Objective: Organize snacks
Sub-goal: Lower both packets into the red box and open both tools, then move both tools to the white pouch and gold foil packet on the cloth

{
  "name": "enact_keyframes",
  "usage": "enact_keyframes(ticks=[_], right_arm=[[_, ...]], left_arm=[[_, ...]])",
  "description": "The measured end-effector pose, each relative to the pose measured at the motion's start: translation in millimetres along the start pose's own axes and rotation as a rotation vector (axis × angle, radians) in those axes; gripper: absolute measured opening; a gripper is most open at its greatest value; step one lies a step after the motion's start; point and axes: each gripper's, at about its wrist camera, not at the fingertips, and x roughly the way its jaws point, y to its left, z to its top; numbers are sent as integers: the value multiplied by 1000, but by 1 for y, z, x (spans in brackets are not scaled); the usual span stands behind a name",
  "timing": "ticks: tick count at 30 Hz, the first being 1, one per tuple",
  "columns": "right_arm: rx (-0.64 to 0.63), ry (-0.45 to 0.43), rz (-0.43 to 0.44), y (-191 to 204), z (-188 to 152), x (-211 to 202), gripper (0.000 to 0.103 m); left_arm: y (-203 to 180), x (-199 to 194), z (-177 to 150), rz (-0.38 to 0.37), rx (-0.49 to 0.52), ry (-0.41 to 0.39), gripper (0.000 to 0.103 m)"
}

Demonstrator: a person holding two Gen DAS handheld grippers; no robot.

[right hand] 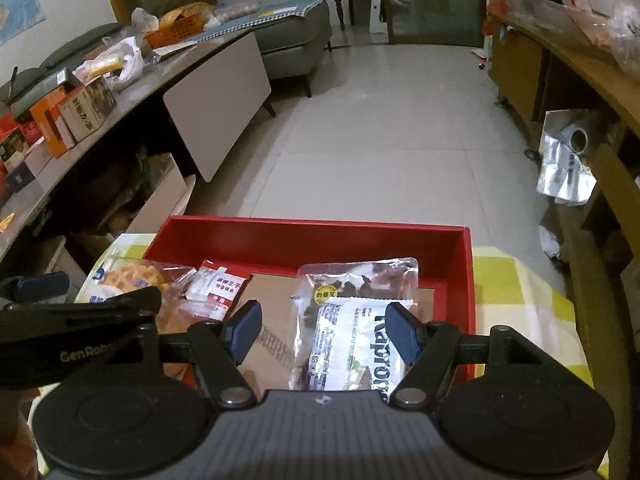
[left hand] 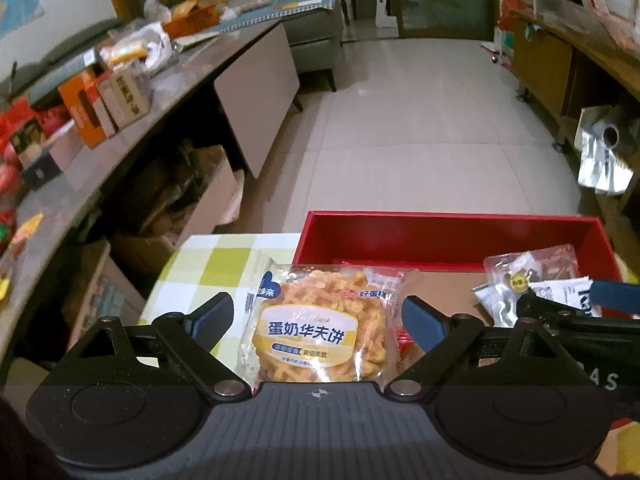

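Note:
A waffle snack packet [left hand: 320, 328] with a yellow label lies between the fingers of my left gripper [left hand: 320, 320]. The jaws stand wide and the pads are clear of it. The packet [right hand: 128, 276] rests at the left edge of the red box [right hand: 320, 232]. Inside the box, on its cardboard floor, a white printed packet [right hand: 352, 344] lies on a clear packet of dark pieces [right hand: 360, 280]. My right gripper [right hand: 322, 332] is open around them; its left pad is apart from both. A small red-and-white sachet [right hand: 216, 286] lies in the box's left part.
The box sits on a green-and-white checked tablecloth [left hand: 200, 264]. A long counter [left hand: 168, 92] crowded with boxes and bags runs along the left, with cardboard boxes beneath it. Tiled floor [left hand: 420, 120] lies beyond. At the right are wooden shelves and a silver foil bag [left hand: 604, 160].

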Motion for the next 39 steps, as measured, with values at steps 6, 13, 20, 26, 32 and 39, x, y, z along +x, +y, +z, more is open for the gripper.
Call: enact_keyframes(ticks=[6,13,20,26,32,39], right_arm=[[-88,-3,-84,9,-3,-7,78],[-121,13,-108,19,-11,-30,78],[-199,55,-111,39,-38,-50,78],[-233,86,-115,47,-66,-67,78],[-194,111,-99,43,-87,-87,78],[-201,141,-80,50,-117,-107,78]], left_arm=[[2,-3,-1,19,17,-1,94],[16,-20,-8,10,34,-3,94],[34,-37,-36,-1,61,36,95],[38,-45,-73,-55,99,122,95],[24,-57,-125,-126,196,216,95],[15,-47,-161,-141,215,322,95]])
